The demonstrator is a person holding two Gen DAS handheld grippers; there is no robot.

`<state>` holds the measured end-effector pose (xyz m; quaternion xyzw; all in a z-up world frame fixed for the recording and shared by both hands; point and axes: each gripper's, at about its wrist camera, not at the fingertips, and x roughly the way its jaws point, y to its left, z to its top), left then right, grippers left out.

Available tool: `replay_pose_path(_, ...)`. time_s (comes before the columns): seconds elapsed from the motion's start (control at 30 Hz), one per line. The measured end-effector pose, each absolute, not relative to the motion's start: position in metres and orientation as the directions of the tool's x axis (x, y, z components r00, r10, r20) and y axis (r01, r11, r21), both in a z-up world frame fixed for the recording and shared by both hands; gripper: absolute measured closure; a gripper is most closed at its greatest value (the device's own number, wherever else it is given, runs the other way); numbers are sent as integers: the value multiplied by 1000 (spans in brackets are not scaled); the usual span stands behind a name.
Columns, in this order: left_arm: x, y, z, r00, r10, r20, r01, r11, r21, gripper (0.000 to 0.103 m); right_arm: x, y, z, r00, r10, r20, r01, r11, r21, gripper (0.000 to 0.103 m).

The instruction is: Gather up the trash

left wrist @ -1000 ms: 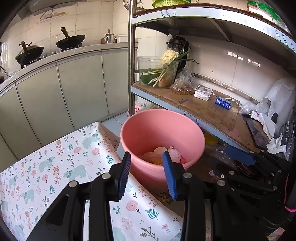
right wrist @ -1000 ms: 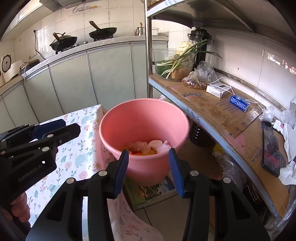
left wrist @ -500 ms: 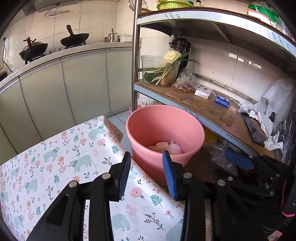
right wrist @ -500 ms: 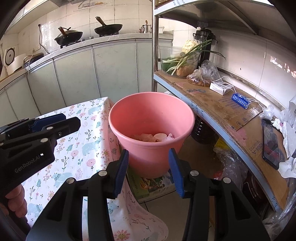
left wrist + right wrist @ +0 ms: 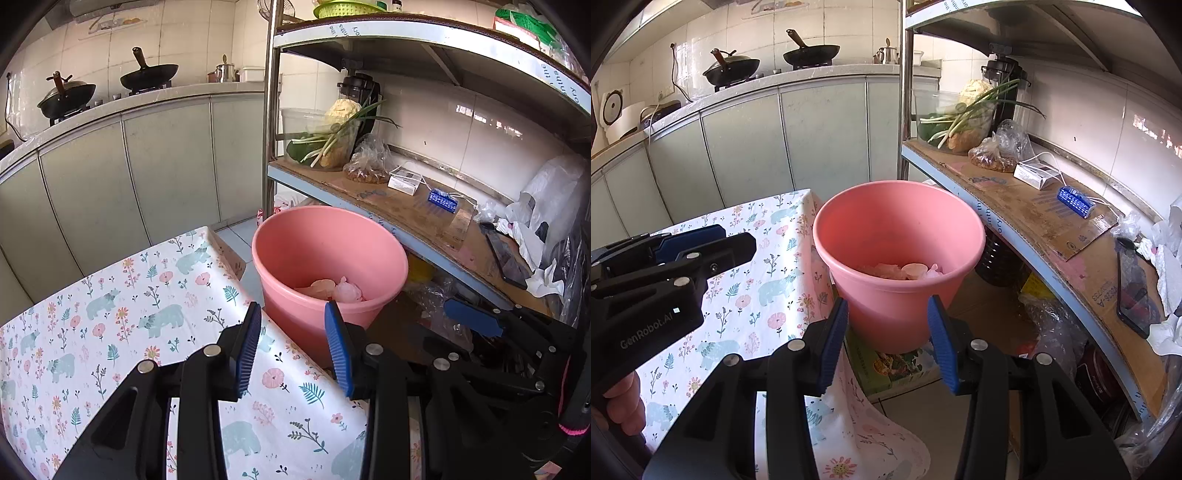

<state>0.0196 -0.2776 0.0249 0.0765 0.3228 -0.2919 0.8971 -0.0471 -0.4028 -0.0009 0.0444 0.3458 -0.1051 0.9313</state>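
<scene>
Fingers [image 5: 831, 339] apart, bucket [image 5: 897, 229] contents indistinct

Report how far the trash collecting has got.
Done: scraps already lie in the pink bucket. In hand: nothing; the left tool and the right tool both stand open and empty. Left: no loose trash shows on the floral tablecloth.

Support 1: table under white floral bear-print cloth [image 5: 147, 295], bare | Support 2: tiled floor [image 5: 916, 413], bears round pink plastic bucket [image 5: 897, 295] | Support 3: cardboard-lined metal shelf [image 5: 1015, 199], bears white box [image 5: 1032, 173], blue comb-like item [image 5: 1073, 196]
</scene>
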Motion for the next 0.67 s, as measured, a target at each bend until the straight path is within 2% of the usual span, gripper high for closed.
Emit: replay_pose_path(0.67,21,-281,22,616,-469,-632,575,817,-45,67,-44,-400,-5,732,-156,-663,218,976,11,58)
